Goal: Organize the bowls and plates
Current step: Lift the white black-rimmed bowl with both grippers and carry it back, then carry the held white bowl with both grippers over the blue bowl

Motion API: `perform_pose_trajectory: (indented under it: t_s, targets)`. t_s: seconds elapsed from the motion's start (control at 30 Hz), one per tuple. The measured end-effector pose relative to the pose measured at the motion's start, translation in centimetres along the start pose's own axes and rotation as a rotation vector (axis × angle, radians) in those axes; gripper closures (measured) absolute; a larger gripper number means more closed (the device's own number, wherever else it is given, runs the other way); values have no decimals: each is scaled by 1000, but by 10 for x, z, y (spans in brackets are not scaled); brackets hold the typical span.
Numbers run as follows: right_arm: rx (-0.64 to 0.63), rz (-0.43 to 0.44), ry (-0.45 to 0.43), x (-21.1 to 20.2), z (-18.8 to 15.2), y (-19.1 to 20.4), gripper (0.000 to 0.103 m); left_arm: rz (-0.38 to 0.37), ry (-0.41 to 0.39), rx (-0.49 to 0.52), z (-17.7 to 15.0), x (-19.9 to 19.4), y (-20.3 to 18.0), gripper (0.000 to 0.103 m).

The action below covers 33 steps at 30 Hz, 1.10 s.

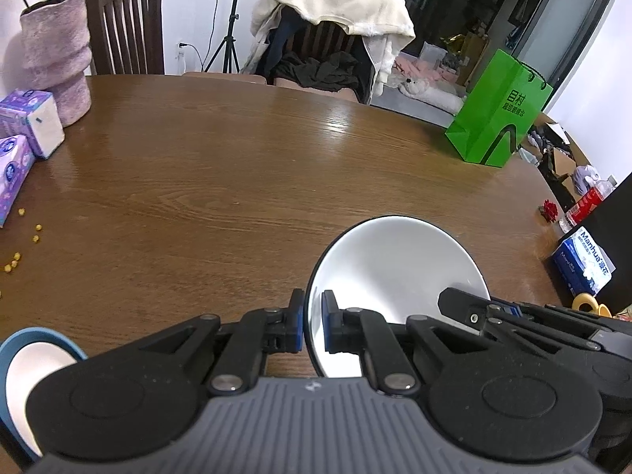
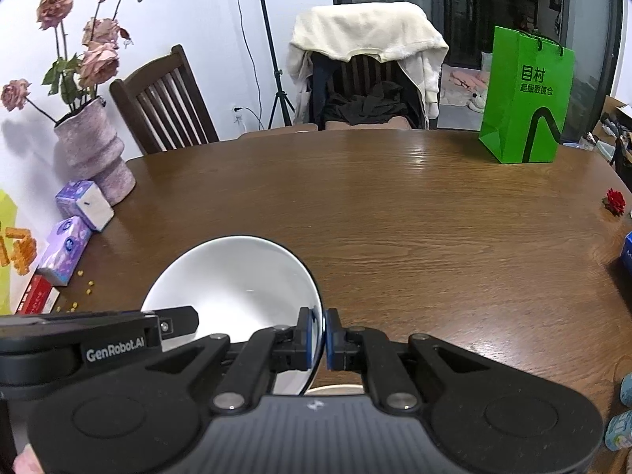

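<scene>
The left claw was clamped on the left rim of a white bowl, its blue pads pinching the thin wall from both sides. The right claw was clamped on the opposite, right rim of the same bowl. In the left wrist view the right claw's black finger reached in over the bowl's edge at about 4 o'clock; in the right wrist view the left claw's arm, lettered GenRobot.AI, came in at about 9 o'clock. The bowl sat tilted between the two claws, above the brown tabletop, its inside bare and white.

At 8 o'clock in the left wrist view, a blue-rimmed dish with a white inside showed beside the claw body. A pale rim peeked from under the right claw; what it belonged to could not be told.

Farther out, tissue packs lay at 10 o'clock, with small yellow bits scattered near them. A blue box stood at 3 o'clock. A red flower lay at 2 o'clock in the right wrist view.

At the far edge, a pink vase of roses stood at 10 o'clock and a green bag at 1 o'clock. Beyond the tabletop stood a chair and a second one draped in a cream garment.
</scene>
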State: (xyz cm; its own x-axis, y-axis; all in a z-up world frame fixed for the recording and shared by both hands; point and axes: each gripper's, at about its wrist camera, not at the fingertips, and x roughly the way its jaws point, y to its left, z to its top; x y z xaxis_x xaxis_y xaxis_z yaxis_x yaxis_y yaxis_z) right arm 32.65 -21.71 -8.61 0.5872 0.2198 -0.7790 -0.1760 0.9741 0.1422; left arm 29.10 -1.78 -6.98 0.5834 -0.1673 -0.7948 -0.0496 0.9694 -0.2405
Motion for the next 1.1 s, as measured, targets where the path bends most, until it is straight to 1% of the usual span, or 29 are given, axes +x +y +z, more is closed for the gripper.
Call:
perform_pose_trajectory:
  t_s: [0.63,0.8,0.87,1.1]
  targets:
    - [-17,6,-9,-22,-19,48,96,-2,-13,-7,-17,-32,37,94]
    - [-19,5,-10,-22,-19,53,96,-4,-14,-10,-20,-38,47,94]
    - [-21,4,-10,-23,-21,60,96,-4,-14,-11,-20,-38,47,94]
    - [-29,5,-8,-26,-28,82,96,2,-13,-20,-25,-46,63,94]
